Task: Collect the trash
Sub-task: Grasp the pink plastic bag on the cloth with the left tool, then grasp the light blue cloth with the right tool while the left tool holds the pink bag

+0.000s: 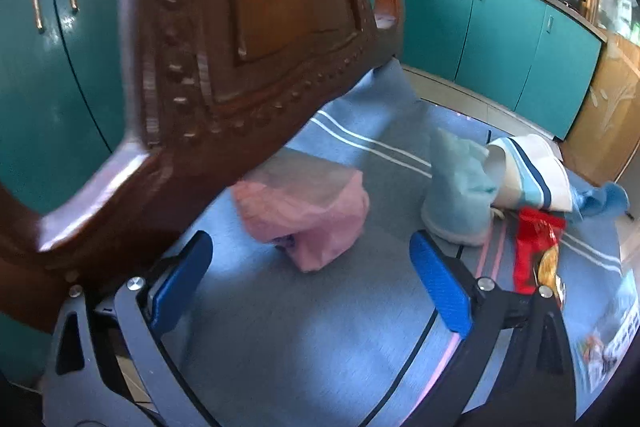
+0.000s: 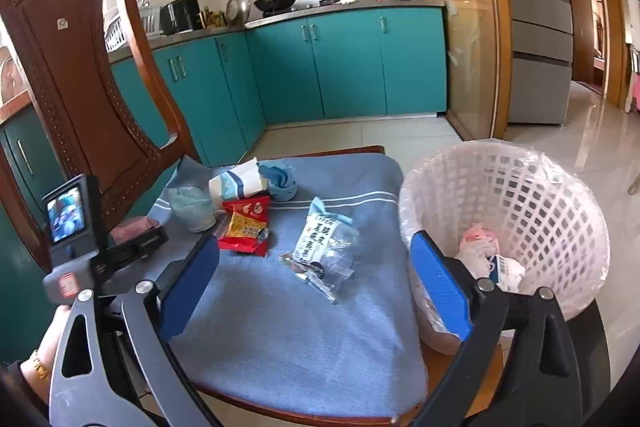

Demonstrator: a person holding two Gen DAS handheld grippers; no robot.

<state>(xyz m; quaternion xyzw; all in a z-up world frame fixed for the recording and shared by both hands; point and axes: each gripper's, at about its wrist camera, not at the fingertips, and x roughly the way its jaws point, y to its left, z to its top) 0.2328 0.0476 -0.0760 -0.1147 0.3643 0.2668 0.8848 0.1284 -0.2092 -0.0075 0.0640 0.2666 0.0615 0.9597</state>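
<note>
Trash lies scattered on the blue striped cloth [image 2: 280, 327] that covers the seat of a carved wooden chair [image 2: 68, 75], so everything sits within reach of both tools and beside the bin. White lattice basket [image 2: 552, 211], lined with a thin clear bag, stands just off the seat's right edge; a few crumpled pieces (pinkish and white, one with a barcode) already lie at its bottom.

Left gripper [image 1: 310, 287]: blue pads spread wide, nothing between them, aimed at the pink bag [image 1: 308, 215] just ahead. That bag is thin, translucent film, crumpled into a loose lump with something dark showing through; it probably collapses under a pinch. Chair back looms close on this camera's left, partly shading the bag.

Right gripper [image 2: 314, 287]: also wide apart and empty, hovering over the middle of the seat with the clear printed wrapper [image 2: 320, 247] lying flat between its fingers in view. Wrapper is glossy, creased, with black characters and a blue top edge. Judged as the right tool's next target, a short carry to the basket.

Further back: red snack packet [image 2: 244, 227], shiny and crinkled; a pale blue soft wad [image 2: 190, 207]; a white-and-blue striped carton [image 2: 238, 181] tipped on its side, touching a darker blue crumpled piece [image 2: 282, 183]. Whether the wad is cloth or paper, cannot tell.
</note>
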